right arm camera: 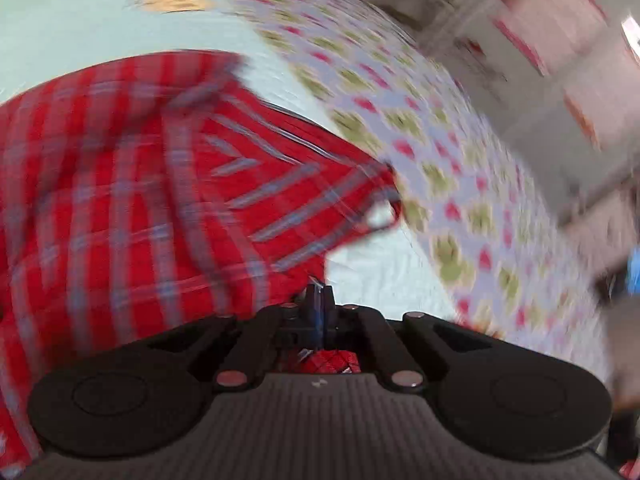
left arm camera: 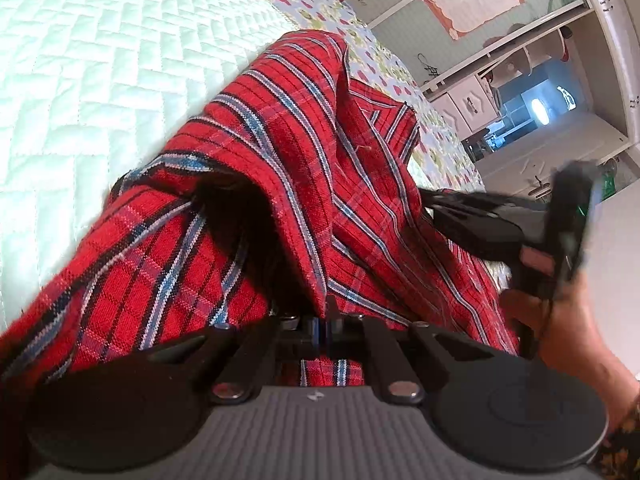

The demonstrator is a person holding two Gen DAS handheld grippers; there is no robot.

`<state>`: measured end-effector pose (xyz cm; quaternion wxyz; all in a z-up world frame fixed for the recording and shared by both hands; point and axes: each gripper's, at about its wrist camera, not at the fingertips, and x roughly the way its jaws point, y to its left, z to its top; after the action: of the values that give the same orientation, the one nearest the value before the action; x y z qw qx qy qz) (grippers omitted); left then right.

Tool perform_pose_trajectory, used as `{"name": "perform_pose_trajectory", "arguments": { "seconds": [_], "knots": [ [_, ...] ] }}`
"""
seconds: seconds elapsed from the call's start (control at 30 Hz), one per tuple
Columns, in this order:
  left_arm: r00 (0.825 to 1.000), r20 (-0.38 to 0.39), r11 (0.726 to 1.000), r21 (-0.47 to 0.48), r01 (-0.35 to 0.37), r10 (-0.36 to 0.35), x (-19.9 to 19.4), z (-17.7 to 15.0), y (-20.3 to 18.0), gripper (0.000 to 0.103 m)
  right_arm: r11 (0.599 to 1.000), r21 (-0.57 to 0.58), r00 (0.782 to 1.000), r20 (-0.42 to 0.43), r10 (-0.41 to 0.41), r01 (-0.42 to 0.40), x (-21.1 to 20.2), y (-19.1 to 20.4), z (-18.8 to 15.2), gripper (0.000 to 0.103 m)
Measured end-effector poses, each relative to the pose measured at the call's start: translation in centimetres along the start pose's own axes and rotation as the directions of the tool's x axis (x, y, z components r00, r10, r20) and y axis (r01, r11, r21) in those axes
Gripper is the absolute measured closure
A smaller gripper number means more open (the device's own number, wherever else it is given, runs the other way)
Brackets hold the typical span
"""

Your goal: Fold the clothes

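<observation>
Red plaid shirt (left arm camera: 280, 168) drapes from the clenched left gripper (left arm camera: 320, 322); right gripper (right arm camera: 319, 300) pinches its edge.

A bed (left arm camera: 80, 80) under a pale quilted cover, a patterned sheet (left arm camera: 384, 64) beside it; beyond stand white drawers (left arm camera: 468, 104) and a bright doorway (left arm camera: 536, 108).

A pale mint quilted bedspread (left arm camera: 92, 80) is spread over the bed, bordered by a patterned sheet with pink and green motifs (right arm camera: 452, 184). White drawer cabinets (left arm camera: 468, 102) and a pink-framed wall panel (left arm camera: 472, 4) are seen beyond.
</observation>
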<state>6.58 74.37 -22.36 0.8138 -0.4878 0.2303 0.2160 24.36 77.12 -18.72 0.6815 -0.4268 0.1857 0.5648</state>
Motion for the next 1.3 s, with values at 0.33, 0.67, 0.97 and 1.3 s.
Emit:
{"name": "perform_pose_trajectory", "arguments": {
  "seconds": [0.33,0.67,0.97,1.3],
  "knots": [
    [1.0,0.002,1.0,-0.009,0.016,-0.016,0.0,-0.1,0.4,0.097,0.92,0.228,0.931,0.256,0.259,-0.319,-3.1,-3.0,-0.1,0.066],
    [1.0,-0.01,1.0,-0.013,0.027,-0.027,0.1,0.1,0.6,0.097,0.952,0.307,0.991,0.128,-0.037,-0.004,-0.5,-2.1,1.6,0.072],
    [1.0,-0.011,1.0,0.002,0.02,-0.02,0.1,0.0,0.3,0.097,0.922,0.386,0.996,0.088,-0.011,-0.024,2.9,-1.0,2.4,0.052],
    [0.999,-0.008,0.999,0.005,0.036,-0.036,0.1,-0.1,0.4,0.097,0.596,0.732,0.923,0.382,0.043,-0.331,-10.0,-3.4,-11.3,0.039]
  ]
}}
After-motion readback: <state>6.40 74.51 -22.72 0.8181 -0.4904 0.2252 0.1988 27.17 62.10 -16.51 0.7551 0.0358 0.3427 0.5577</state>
